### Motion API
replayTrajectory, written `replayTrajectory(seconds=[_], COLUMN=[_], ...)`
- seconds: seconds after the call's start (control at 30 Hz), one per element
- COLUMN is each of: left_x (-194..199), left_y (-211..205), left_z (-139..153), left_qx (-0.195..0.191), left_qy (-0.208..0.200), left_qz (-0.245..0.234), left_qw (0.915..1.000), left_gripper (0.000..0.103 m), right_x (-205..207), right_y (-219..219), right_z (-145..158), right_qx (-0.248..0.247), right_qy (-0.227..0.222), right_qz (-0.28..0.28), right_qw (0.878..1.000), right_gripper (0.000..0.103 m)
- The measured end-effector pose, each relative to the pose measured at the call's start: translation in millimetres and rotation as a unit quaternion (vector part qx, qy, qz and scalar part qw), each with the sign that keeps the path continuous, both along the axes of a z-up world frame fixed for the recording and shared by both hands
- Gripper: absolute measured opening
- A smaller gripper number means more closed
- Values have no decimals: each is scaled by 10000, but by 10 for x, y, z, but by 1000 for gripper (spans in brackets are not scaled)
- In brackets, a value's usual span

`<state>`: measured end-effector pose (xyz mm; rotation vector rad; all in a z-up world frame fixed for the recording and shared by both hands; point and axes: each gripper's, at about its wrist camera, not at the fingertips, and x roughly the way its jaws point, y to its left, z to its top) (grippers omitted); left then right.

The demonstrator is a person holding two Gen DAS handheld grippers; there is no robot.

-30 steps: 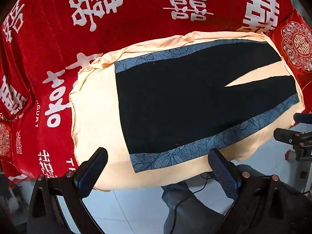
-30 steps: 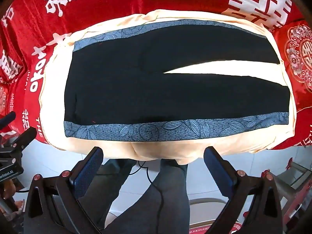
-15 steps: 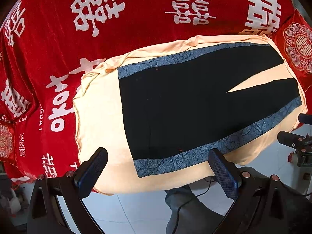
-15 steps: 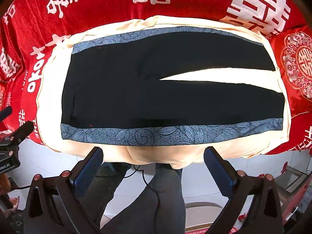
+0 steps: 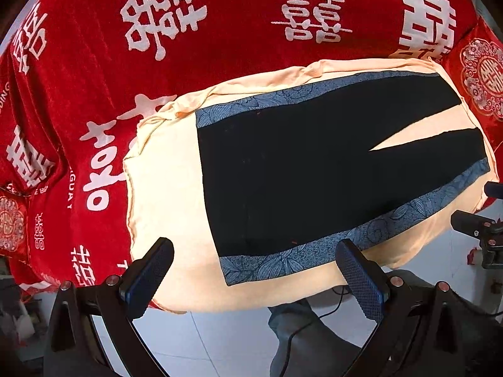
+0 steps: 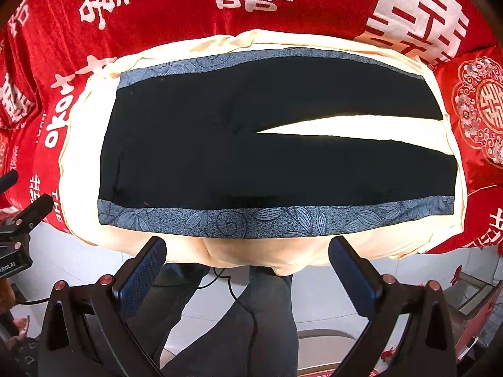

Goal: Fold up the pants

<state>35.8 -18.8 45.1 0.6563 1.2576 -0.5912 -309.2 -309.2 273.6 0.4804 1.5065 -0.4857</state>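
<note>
While both tongs are hanging spread wide with nothing between their pads, the pants (image 6: pixel 251 144) are lying flat and unfolded across the middle of the frame, on a cream cloth (image 6: pixel 81 169) that is covering a red blanket (image 6: pixel 176 9). In the right wrist view the waist is sitting at the left and the two legs are running out to the right, parted by a narrow wedge of cream. The left gripper (image 5: pixel 254 273) is hovering off the near edge by the waist corner, and the right gripper (image 6: pixel 248 270) is hovering off the near patterned side strip. Folding is not yet begun, by my reading; this looks like the approach. The next move is probably calling for each gripper to be pinching the near edge, then carrying that leg over onto the far one.
</note>
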Motion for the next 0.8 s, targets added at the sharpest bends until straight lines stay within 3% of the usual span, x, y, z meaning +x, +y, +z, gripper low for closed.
replayTrajectory(seconds=[0.8], left_x=[-73], left_y=[-24], left_z=[-47], left_qx=[96], left_qy=[70], left_qz=[101], left_qw=[9999], left_gripper=[103], right_x=[0], right_y=[-18], right_z=[-5], right_qx=[-157], right_qy=[-19], right_qz=[265], right_qw=[9995], right_gripper=[103])
